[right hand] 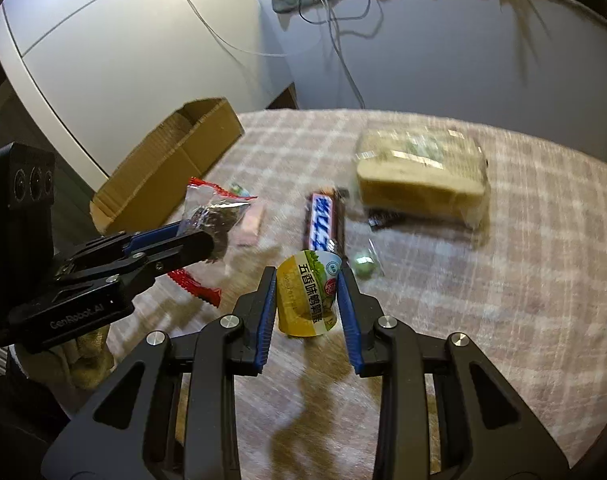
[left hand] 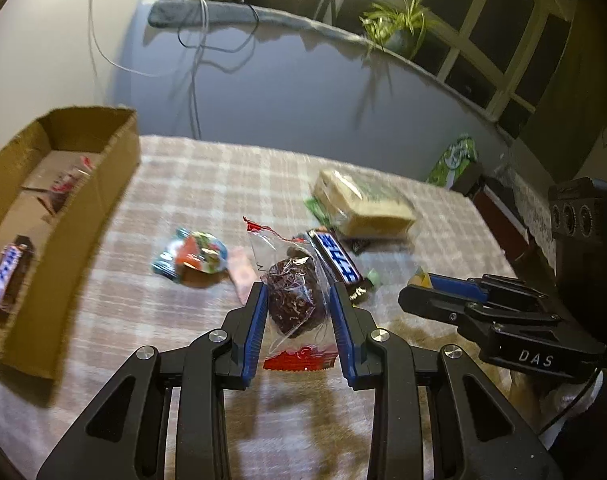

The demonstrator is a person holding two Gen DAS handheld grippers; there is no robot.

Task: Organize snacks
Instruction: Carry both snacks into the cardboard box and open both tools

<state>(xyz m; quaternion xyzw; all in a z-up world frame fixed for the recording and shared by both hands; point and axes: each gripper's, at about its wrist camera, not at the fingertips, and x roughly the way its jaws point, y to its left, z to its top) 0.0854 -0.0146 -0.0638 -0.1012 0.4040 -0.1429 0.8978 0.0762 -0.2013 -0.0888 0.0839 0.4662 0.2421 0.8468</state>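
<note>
While my left gripper [left hand: 295, 300] clamps the clear pouch [left hand: 293, 300] with its dark snack, long axis upright, red end down, my right gripper [right hand: 307, 296] pinches a yellow packet [right hand: 307, 296], also upright. Both are off the cloth [left hand: 183, 184]. Box [left hand: 115, 148] at left holds a bar [left hand: 9, 272] and a wrapper.
</note>
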